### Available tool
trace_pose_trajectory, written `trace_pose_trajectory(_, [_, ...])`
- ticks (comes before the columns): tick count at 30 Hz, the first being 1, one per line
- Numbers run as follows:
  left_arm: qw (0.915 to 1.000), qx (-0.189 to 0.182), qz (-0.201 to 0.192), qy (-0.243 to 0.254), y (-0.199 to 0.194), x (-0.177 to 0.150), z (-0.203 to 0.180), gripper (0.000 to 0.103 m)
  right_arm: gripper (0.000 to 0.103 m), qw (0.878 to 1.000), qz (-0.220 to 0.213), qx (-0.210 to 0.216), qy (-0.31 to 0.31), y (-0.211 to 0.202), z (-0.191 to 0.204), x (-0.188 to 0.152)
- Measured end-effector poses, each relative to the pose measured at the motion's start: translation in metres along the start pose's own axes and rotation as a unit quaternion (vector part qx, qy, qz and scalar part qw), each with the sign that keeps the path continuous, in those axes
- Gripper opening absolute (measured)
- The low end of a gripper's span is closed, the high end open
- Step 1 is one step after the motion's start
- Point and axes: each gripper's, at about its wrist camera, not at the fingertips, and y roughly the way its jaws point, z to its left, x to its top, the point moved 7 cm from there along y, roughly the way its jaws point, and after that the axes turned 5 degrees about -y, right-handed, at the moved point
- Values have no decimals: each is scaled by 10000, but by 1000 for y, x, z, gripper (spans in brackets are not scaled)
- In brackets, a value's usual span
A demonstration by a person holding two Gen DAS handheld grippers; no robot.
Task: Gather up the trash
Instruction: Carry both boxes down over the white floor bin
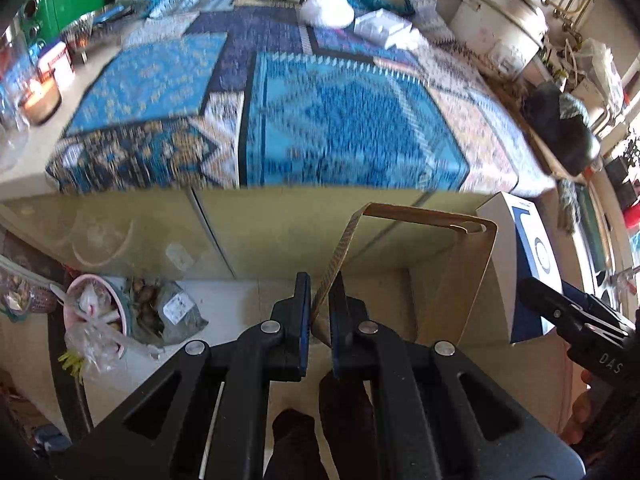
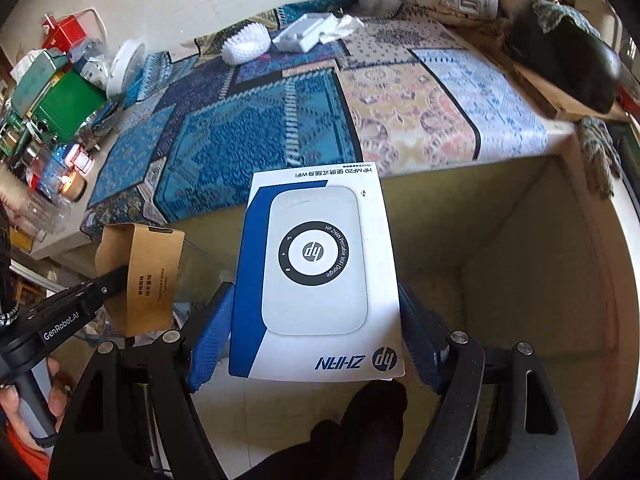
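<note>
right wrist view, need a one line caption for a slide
Right gripper clamps a white-and-blue HP box while the left gripper holds a brown cardboard sleeve.

**Table with patterned cloth**

A table (image 2: 520, 148) carries a patchwork cloth (image 2: 248, 128), mostly blue. At the far end on the cloth lie a white brush (image 2: 246, 42) and white packaging (image 2: 304, 34). On the bare left edge stand a lit candle (image 1: 40, 98), a green box (image 2: 66, 106) and small jars (image 2: 78, 158).

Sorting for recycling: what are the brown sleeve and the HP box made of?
Brown sleeve: looks like matte kraft cardboard, thin, creased at the folds, open-ended. HP box: likely coated paperboard, white and blue print with a slight sheen. Both look like paper stock.
</note>
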Motion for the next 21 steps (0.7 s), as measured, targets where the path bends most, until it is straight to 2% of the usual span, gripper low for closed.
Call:
trace_pose_trajectory(4, [9993,87,345,68,35,-30,-2,7,76,9995,293,-83,1,15,-9,-26])
trace_pose_trajectory(9, [9970,249,736,-7,91,-61,1,7,76,9974,714,-50,-44,60,-25,-52])
trace_pose_trajectory(13, [9944,371,972,-184,149,-87,8,7,76,9948,1017,0,-71,113,-44,-71])
trace_pose_trajectory(21, [9900,491,1196,-560,274,-135,32,7,76,9891,1464,160,-42,243,-83,-114])
